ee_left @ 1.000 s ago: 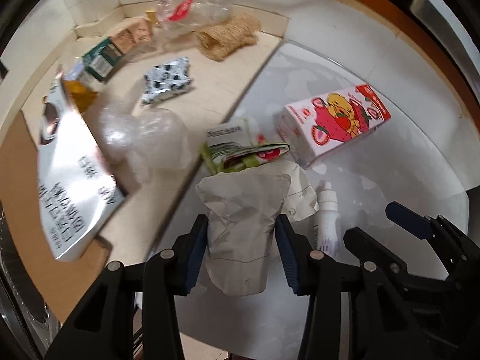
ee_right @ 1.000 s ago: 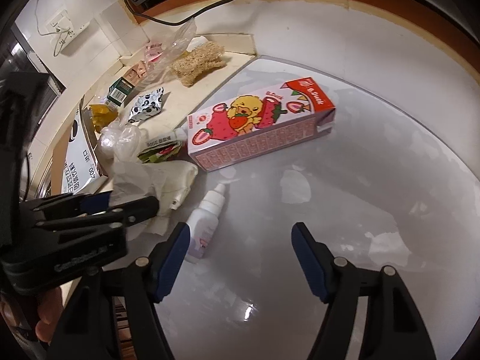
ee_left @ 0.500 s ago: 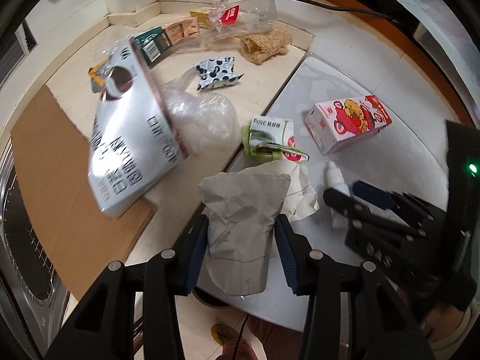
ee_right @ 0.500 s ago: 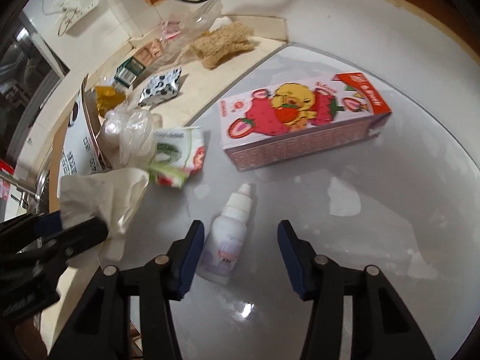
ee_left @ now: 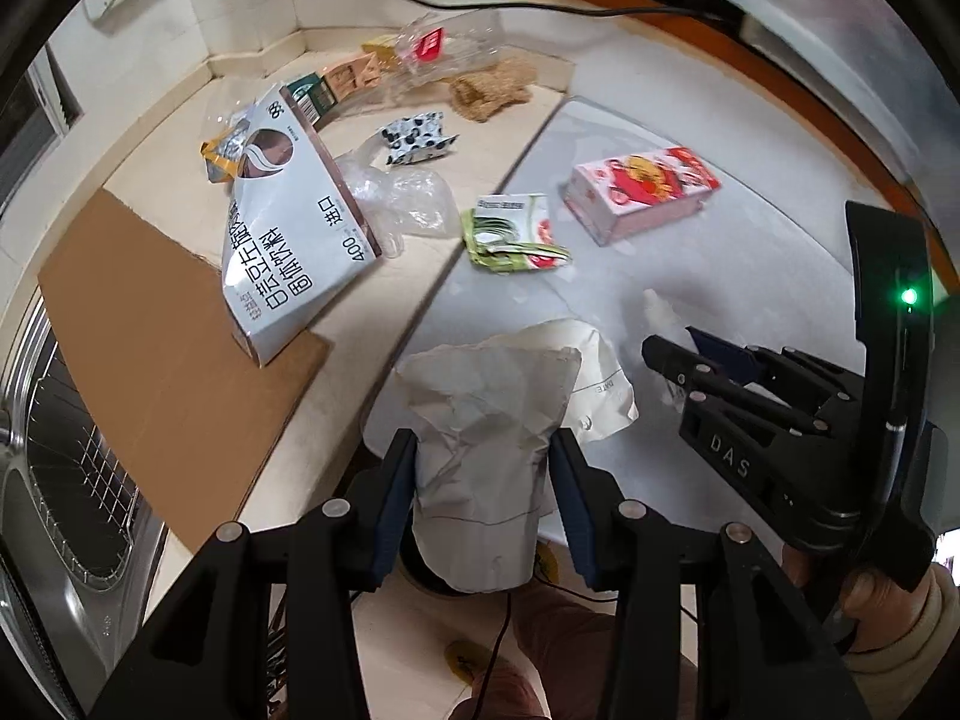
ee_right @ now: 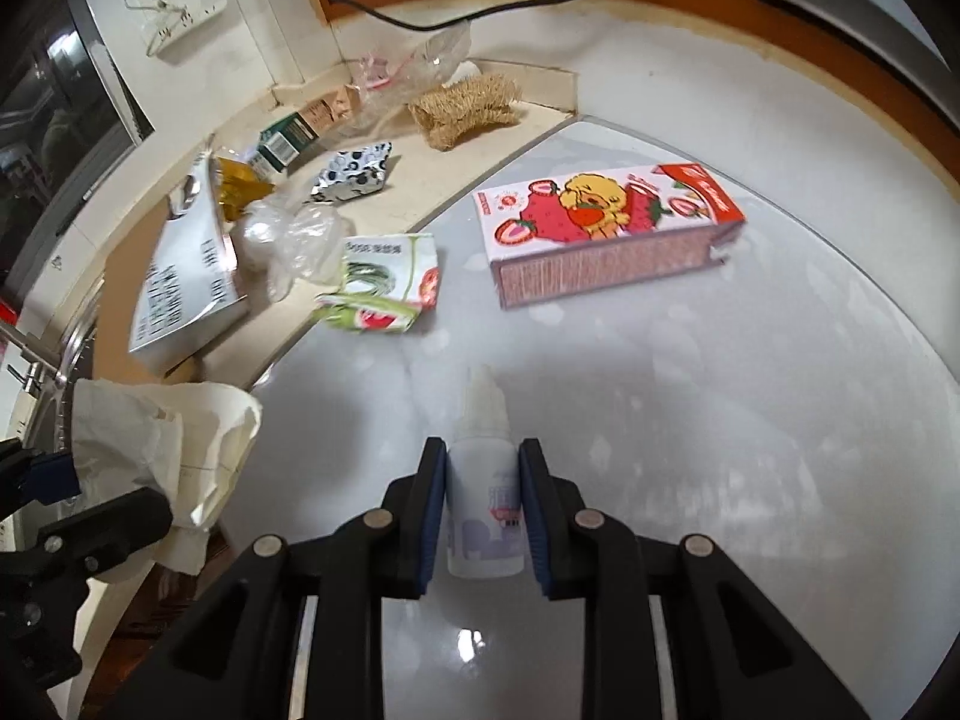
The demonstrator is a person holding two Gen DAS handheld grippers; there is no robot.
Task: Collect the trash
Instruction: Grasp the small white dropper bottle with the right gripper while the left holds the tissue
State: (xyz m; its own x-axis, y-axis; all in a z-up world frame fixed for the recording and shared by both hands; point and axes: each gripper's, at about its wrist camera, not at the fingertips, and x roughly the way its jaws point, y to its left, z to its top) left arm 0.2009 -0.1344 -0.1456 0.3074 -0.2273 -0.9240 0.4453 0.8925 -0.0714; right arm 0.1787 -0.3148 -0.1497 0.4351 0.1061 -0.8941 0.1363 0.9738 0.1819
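Worktop of pale grey glass carries most of the litter, with a cream counter adjoining on its left. Largest of the rubbish is the silver drink-powder pouch leaning on the counter, then the strawberry carton lying flat at the far side of the glass, then the green and white wrapper at the seam between the two surfaces.

Nearer, the left gripper is clamped on a crumpled paper bag, lifted clear at the near edge of the worktop. Smallest is the white dropper bottle, lying on the glass with its tip pointing away. The right gripper has just been closing, and its blue pads now stand against both sides of the bottle's body.

By my reading the step in hand is the pickup of the bottle, with both grippers now loaded. The next move would call for a straight lift, since the smooth round bottle could slip or roll on the glass, and then carrying both pieces to a bin, which neither view shows. Much trash is left.
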